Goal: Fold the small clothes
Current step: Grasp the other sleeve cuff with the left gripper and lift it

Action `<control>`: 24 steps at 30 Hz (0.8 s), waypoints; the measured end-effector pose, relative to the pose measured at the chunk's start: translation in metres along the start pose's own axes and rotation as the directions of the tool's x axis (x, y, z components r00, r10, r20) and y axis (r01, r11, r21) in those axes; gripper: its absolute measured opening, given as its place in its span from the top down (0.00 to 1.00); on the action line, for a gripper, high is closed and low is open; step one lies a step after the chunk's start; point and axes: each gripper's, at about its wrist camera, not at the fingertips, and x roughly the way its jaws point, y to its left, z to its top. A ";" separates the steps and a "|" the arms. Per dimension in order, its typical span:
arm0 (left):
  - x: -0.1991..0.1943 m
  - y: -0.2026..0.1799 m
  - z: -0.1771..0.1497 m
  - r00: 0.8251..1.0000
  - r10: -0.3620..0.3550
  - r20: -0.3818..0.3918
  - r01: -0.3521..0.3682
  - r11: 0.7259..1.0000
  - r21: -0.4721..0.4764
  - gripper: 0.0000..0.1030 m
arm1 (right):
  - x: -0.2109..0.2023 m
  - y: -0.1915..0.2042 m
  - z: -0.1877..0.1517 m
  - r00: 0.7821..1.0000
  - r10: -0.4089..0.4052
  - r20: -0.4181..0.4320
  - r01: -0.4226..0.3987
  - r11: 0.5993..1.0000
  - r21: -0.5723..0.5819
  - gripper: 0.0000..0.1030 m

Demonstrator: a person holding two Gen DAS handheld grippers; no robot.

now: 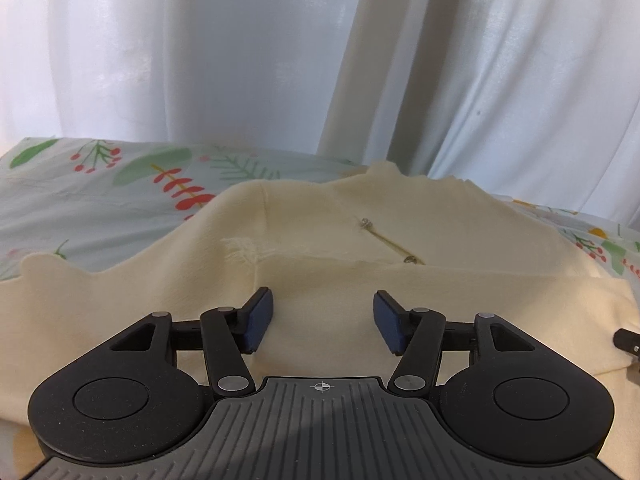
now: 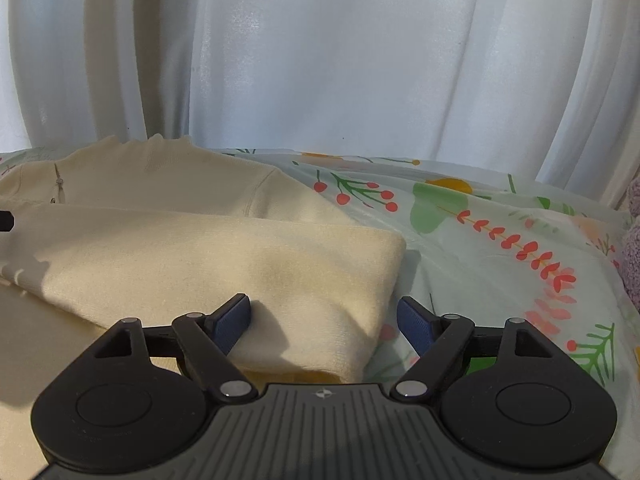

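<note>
A cream zip-neck sweater (image 1: 320,240) lies on the floral bedsheet (image 1: 100,196), with its lower part folded up over the chest. Its short zipper (image 1: 386,240) shows just beyond the folded edge. My left gripper (image 1: 323,320) is open and empty, low over the folded part. In the right wrist view the sweater (image 2: 180,248) fills the left side, with the fold's rounded right edge (image 2: 394,264) near the middle. My right gripper (image 2: 326,322) is open and empty, its jaws standing either side of the folded layer's near right corner.
White curtains (image 1: 240,60) hang close behind the bed. The floral sheet (image 2: 500,240) spreads to the right of the sweater. A fuzzy lilac object (image 2: 632,240) sits at the far right edge. A tip of the other gripper (image 1: 626,340) shows at the right edge of the left view.
</note>
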 end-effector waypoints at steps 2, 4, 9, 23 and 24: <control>-0.018 0.015 -0.002 1.000 0.022 -0.005 -0.022 0.998 -0.065 0.39 | -0.015 -0.006 -0.002 1.000 -0.007 0.008 0.007 0.999 0.041 0.23; -0.041 0.043 -0.008 0.999 0.035 0.004 -0.033 0.984 -0.173 0.32 | -0.036 -0.013 -0.009 0.999 0.026 0.043 -0.029 0.996 0.090 0.23; -0.101 0.138 -0.029 0.988 0.155 0.005 -0.138 0.892 -0.431 0.30 | -0.079 -0.031 -0.037 0.981 0.185 0.058 -0.193 0.953 0.233 0.23; -0.158 0.345 -0.092 0.969 0.247 -0.011 -0.111 0.394 -0.912 0.58 | -0.071 -0.015 -0.040 0.928 0.371 -0.027 -0.322 0.836 0.444 0.44; -0.158 0.351 -0.094 0.966 0.257 -0.016 -0.115 0.375 -0.920 0.58 | -0.070 -0.011 -0.039 0.925 0.379 -0.039 -0.324 0.836 0.442 0.44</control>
